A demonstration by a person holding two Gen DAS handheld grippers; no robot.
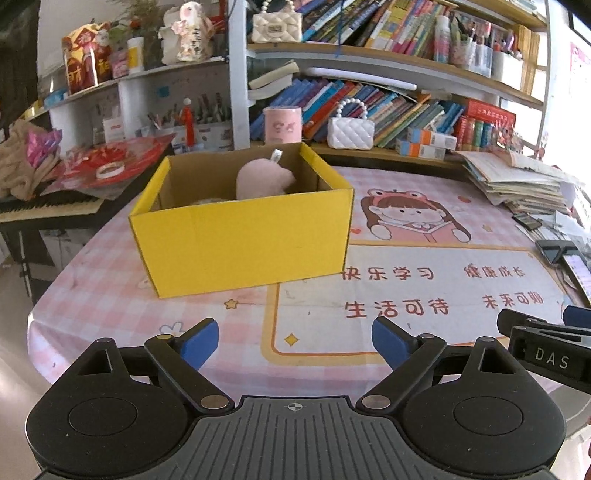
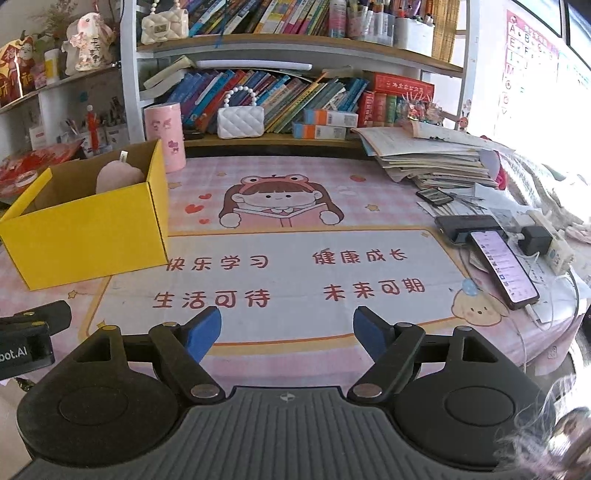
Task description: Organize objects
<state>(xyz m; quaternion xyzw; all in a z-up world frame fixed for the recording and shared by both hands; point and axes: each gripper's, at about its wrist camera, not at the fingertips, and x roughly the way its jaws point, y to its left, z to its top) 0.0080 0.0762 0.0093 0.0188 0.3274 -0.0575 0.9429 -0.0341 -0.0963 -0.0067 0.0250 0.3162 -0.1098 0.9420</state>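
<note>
Yellow box sitting on the pink worktop, pink plush toy inside. Left claw gaping wide, empty, hovering short of the box. Right claw likewise wide, holding nothing.

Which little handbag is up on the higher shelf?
The cream handbag with a dark clasp sits on the higher shelf, beside the books. The white handbag stands one shelf lower, just behind the table.
</note>
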